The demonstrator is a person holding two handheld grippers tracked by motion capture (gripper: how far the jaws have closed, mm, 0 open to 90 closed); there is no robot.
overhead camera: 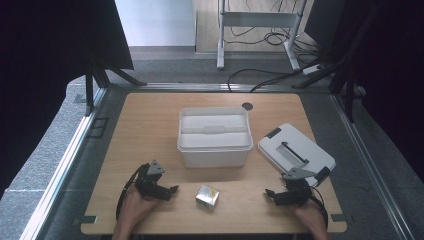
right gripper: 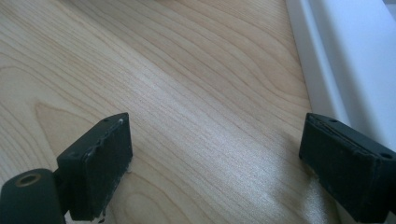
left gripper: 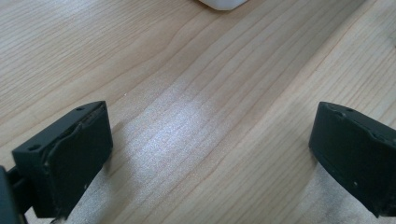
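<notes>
Both grippers rest low on the wooden table [overhead camera: 150, 120], jaws spread wide with nothing but bare wood grain between them. Left gripper [overhead camera: 170, 190] sits at the near left, held in a hand, its jaws aimed toward the table's middle. Right gripper [overhead camera: 270, 193] sits at the near right, likewise held and aimed inward. Between the two, near the front edge and apart from both, lies one small box [overhead camera: 207, 196], shiny and pale with a yellow patch, tilted at an angle to the table edge. Neither gripper touches it.

Behind the box stands one white plastic bin [overhead camera: 215, 150], open at the top. Its single white lid [overhead camera: 295, 152], with dark latches, lies flat to the right, just beside the right gripper. The lid seems set aside to leave the bin open, and the grippers look poised on either side for a reach toward the box.
</notes>
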